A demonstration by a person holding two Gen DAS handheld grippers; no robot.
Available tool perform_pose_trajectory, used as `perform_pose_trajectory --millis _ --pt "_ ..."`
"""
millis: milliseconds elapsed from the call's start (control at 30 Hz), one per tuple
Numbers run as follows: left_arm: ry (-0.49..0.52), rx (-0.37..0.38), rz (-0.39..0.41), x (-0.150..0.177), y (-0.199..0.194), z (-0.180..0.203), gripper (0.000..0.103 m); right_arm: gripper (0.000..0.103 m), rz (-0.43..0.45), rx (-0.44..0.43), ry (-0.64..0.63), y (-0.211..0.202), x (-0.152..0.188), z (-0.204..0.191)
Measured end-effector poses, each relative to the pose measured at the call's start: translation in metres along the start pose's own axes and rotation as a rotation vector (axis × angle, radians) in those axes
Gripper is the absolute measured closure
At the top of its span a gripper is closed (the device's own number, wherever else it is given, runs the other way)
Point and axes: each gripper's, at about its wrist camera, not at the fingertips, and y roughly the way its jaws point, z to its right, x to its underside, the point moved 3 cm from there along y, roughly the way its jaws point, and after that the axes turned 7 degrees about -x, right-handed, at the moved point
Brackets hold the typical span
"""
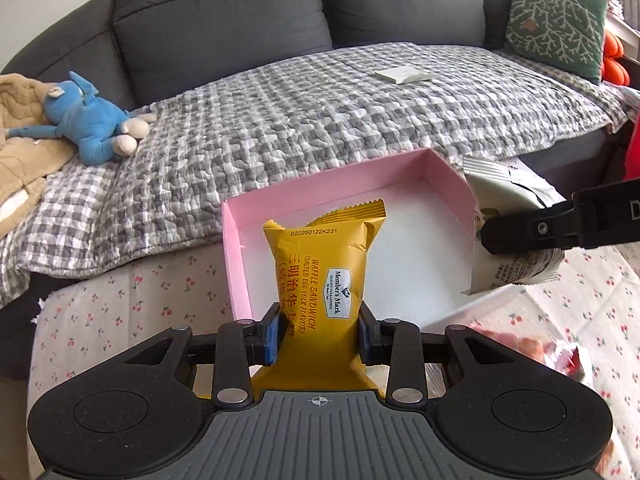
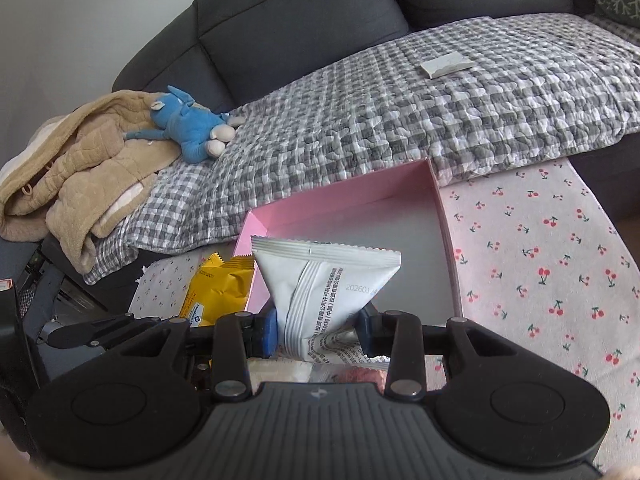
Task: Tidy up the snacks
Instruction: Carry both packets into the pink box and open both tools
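My left gripper (image 1: 318,338) is shut on a yellow waffle sandwich packet (image 1: 320,264), held upright in front of a shallow pink box (image 1: 236,248) with a white floor. At the right edge of the left wrist view, the right gripper's black finger (image 1: 520,234) clamps a white snack packet (image 1: 508,208) over the box's right side. In the right wrist view my right gripper (image 2: 318,336) is shut on that white packet (image 2: 320,288), above the pink box (image 2: 448,240). The yellow packet (image 2: 218,292) shows at the left there.
The box sits on a cherry-print cloth (image 2: 540,280) beside a grey sofa with a checked quilt (image 1: 320,120). A blue plush toy (image 1: 88,120), a beige jacket (image 2: 80,168) and a white flat object (image 1: 404,74) lie on the sofa. Red-wrapped snacks (image 1: 520,348) lie lower right on the cloth.
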Motion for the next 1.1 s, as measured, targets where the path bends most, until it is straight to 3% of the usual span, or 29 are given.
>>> perform_pose_trajectory --millis 367,700,833,933,1000,1100 --pt "0.034 -0.094 -0.017 -0.029 0.083 -0.004 0.068 0.069 -0.053 0.069 -0.056 0.075 -0.032 0.018" --pt "0.028 -0.109 -0.015 -0.037 0.113 -0.001 0.065 0.068 -0.054 0.151 -0.117 0.098 -0.044 0.028" --pt "0.013 -0.089 -0.018 -0.035 0.117 -0.001 0.062 0.061 -0.037 0.172 -0.110 0.096 -0.047 0.033" --pt "0.016 -0.076 -0.004 -0.034 0.112 0.000 0.052 0.041 -0.013 0.173 -0.104 0.092 -0.049 0.031" --pt "0.017 -0.077 0.018 -0.035 0.105 0.000 0.032 0.036 0.003 0.162 -0.103 0.086 -0.051 0.029" --pt "0.000 -0.061 0.025 -0.037 0.093 -0.002 0.023 0.031 0.011 0.158 -0.109 0.076 -0.053 0.025"
